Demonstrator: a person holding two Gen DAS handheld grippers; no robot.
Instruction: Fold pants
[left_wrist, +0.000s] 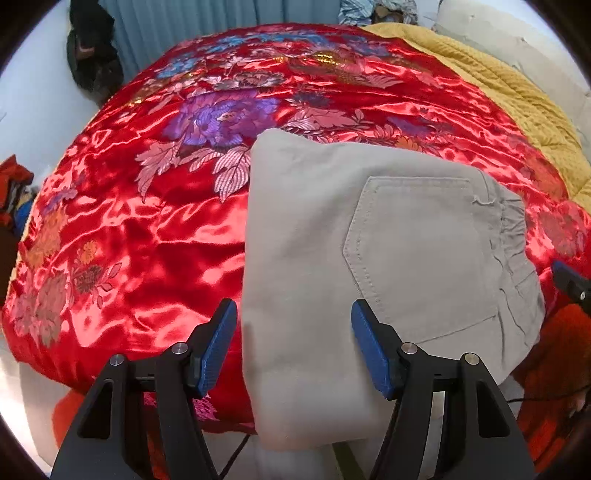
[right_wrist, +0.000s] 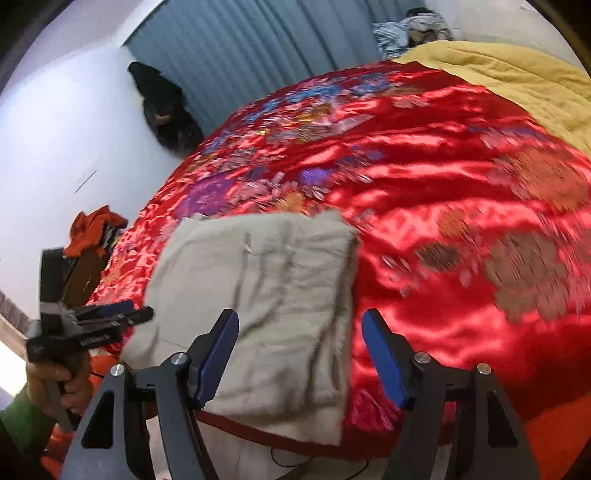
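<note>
Grey pants (left_wrist: 369, 258) folded into a soft, limp stack at the red satin quilt's (left_wrist: 147, 240) 6 o'clock edge, probably slippery underneath, best pinched at folded edge; left gripper (left_wrist: 293, 343) and right gripper (right_wrist: 299, 354) both spread, empty.

Folded pants (right_wrist: 258, 295) on red quilt (right_wrist: 443, 221)

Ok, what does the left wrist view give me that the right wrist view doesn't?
Left wrist only: the back pocket and gathered waistband on the folded pants, sharp enough to show the stitching, with the left tongs open above them.

Right wrist only: the left hand holding its gripper from the side, and the right tongs open; the image is motion-blurred.

Both: the pants lying folded near the edge of the red floral quilt, the yellow blanket behind, and the blue curtain.
</note>
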